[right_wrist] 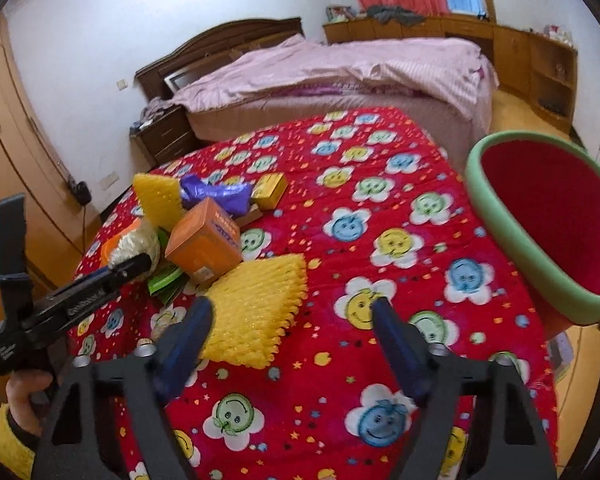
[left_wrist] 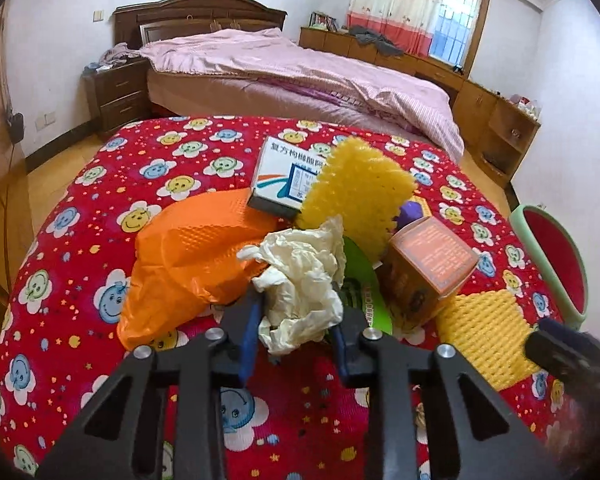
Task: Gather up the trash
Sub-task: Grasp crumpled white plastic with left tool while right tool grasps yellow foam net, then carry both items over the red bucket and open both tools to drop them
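Red smiley-flower cloth (left_wrist: 100, 208) covers the table; bed (left_wrist: 300, 76) behind — left gripper (left_wrist: 300, 320) pinches crumpled tissue (left_wrist: 300, 280); right gripper (right_wrist: 292, 316) spread.

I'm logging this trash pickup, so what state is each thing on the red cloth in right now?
left gripper: shut on the crumpled white paper.
right gripper: open, one finger beside the flat yellow foam net.
orange box: closed, tipped on an edge.
white medicine box: closed, tilted.
upright yellow foam net: standing in the pile.
orange plastic bag: crumpled, flat.
bin: open; no trash visible inside.
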`<state>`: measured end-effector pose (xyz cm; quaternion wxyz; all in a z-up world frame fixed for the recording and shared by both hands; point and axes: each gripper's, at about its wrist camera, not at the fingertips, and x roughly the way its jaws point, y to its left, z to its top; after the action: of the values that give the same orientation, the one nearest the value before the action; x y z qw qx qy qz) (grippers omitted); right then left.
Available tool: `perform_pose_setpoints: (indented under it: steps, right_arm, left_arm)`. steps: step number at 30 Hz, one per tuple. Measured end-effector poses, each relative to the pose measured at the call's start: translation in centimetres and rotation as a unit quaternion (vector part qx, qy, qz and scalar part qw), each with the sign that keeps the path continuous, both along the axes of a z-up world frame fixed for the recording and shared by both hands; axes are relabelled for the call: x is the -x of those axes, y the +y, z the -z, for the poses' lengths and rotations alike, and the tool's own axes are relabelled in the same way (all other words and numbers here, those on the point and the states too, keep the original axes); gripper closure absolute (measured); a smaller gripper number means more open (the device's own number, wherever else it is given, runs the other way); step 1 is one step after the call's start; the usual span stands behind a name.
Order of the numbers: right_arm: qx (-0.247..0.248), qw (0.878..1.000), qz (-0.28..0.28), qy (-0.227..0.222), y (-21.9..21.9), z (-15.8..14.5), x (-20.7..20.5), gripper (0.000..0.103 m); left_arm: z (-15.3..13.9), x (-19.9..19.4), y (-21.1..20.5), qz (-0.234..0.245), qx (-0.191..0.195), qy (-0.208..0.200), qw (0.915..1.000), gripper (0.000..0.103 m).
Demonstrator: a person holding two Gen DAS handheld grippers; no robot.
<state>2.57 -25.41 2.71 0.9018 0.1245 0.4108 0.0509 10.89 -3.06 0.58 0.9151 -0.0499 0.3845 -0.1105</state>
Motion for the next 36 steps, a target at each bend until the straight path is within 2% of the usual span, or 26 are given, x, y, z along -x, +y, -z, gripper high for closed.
perform_pose_setpoints:
  steps: [9, 10, 12, 14, 24, 36]
  right_arm:
    - [-0.057, 0.997, -0.033, 0.039, 0.6, 1.8, -0.7, 0.066]
    - [-0.06, 0.997, -0.034, 0.041, 0.7, 1.8, -0.7, 0.068]
    - [-0.072, 0.996, -0.037, 0.042, 0.6, 1.8, -0.5, 0.082]
    - [-0.082, 0.995, -0.037, 0.04, 0.5, 1.6, -0.2, 0.088]
    - [-0.044, 0.998, -0.013, -0.034, -1.0, -3.2, 3.8, 0.09]
    - [-0.012, 0.993, 0.068, -0.093, -7.2, -8.1, 7.1, 0.09]
  left_arm:
    - [-1.0, 2.3, 1.4, -0.01, 0.042, -0.007, 0.999, 0.075]
    - [-1.1, 2.7, 1.4, -0.01, 0.045, -0.009, 0.9989, 0.075]
    - [-1.4, 3.2, 1.4, -0.008, 0.05, -0.013, 0.9986, 0.075]
    - [-1.9, 3.7, 1.3, -0.005, 0.056, -0.015, 0.9983, 0.075]
    - [-4.6, 6.2, 0.4, 0.017, 0.081, -0.032, 0.996, 0.075]
    - [-8.7, 7.2, -6.3, 0.103, 0.078, -0.059, 0.9898, 0.075]
